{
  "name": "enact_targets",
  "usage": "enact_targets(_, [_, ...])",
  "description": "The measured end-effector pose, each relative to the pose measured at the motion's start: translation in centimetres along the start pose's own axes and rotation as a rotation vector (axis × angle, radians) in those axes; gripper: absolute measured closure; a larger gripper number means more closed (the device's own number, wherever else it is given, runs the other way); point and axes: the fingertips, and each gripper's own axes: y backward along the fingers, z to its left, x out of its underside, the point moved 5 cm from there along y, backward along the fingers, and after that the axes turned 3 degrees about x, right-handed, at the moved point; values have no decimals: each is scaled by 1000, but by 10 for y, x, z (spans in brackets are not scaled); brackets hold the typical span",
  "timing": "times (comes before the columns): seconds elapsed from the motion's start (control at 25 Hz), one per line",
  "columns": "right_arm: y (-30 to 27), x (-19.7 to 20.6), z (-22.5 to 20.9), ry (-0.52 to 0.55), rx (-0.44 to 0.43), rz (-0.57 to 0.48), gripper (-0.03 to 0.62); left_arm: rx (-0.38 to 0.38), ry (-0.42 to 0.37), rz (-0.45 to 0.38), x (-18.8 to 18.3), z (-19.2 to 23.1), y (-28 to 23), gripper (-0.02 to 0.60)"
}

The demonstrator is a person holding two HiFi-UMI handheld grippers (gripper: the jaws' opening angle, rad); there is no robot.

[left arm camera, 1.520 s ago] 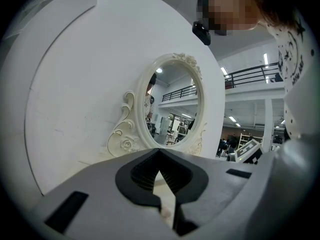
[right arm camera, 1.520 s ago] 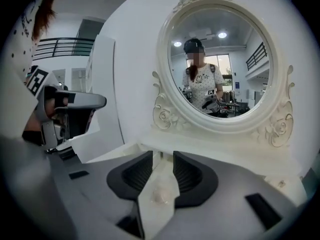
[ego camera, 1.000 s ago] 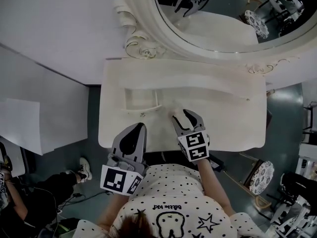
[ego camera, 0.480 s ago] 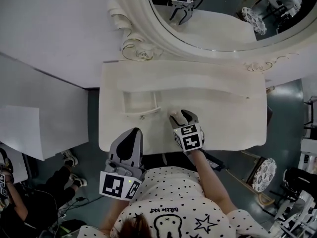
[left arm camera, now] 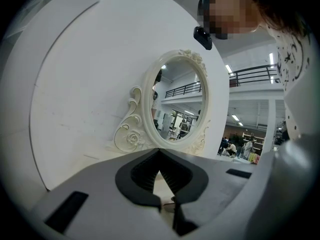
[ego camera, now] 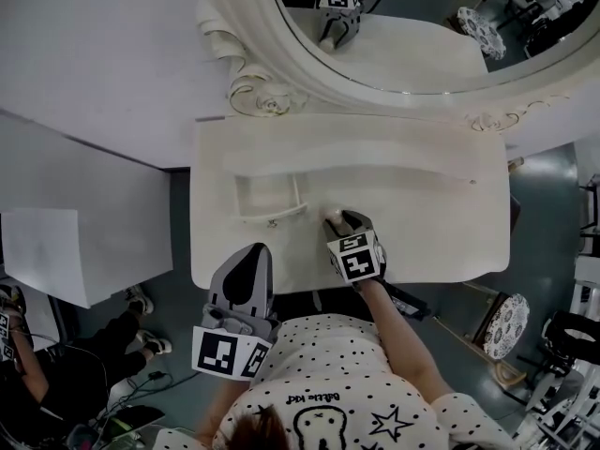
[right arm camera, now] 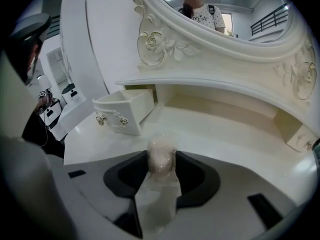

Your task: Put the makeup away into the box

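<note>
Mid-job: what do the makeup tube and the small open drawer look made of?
Makeup tube: probably soft plastic, milky, translucent and slightly glossy; light shows through its body. Drawer: cream-painted wood or moulded plastic, satin sheen, sharp flat edges; I cannot tell which. Its knobs look like shiny metal.

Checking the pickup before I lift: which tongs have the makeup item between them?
The right tongs: they have just been closing on the pale makeup bottle. The left tongs are shut with nothing between them.
</note>
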Motion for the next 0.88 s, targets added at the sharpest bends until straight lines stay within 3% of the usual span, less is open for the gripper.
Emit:
enact_targets(0.28, [9, -13, -8, 4, 18, -42, 444, 4, 1, -8, -1, 0, -3, 586])
enact_targets(0.88, [90, -79, -16, 25, 28, -366, 450, 29, -20, -46, -11, -4, -7, 586])
